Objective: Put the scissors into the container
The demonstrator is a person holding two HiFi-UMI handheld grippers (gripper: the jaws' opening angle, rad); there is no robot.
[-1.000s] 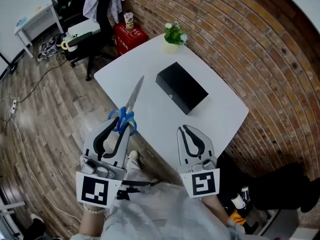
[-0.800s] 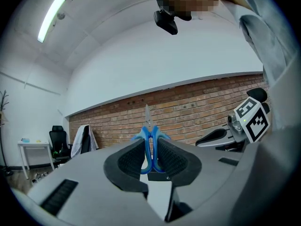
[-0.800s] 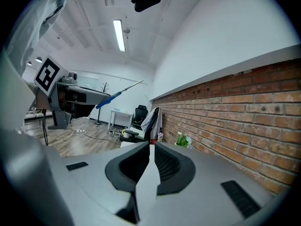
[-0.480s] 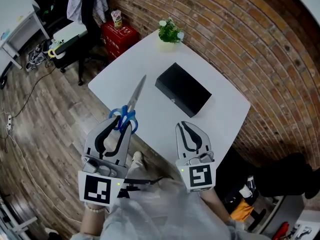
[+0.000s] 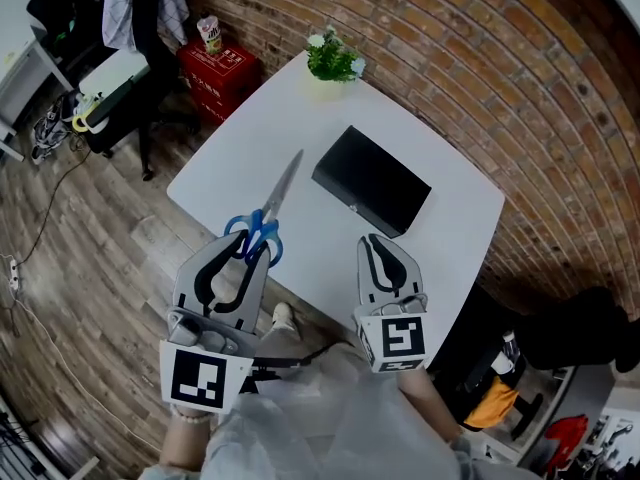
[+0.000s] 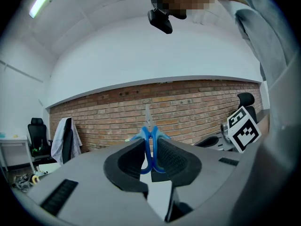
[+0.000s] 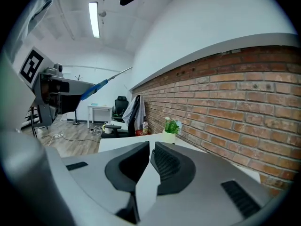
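Observation:
Blue-handled scissors (image 5: 266, 221) point away over the white table (image 5: 250, 148), blades toward the far left. My left gripper (image 5: 252, 249) is shut on their blue handles, also seen between the pads in the left gripper view as scissors (image 6: 149, 142). A black box container (image 5: 371, 180) lies on the table's middle, lid side up, to the right of the blade tips. My right gripper (image 5: 373, 241) hovers near the table's front edge, shut with nothing in it. In the right gripper view the held scissors (image 7: 101, 83) show at the upper left.
A small potted plant (image 5: 332, 60) stands at the table's far corner. A brick wall (image 5: 520, 108) runs along the right. On the wooden floor at the left are a red case (image 5: 217, 69), a chair (image 5: 110, 78) with clothes and cables.
The view has shifted slightly; both grippers and the held scissors have edged a little to the right and toward the black box. Grips are unchanged.

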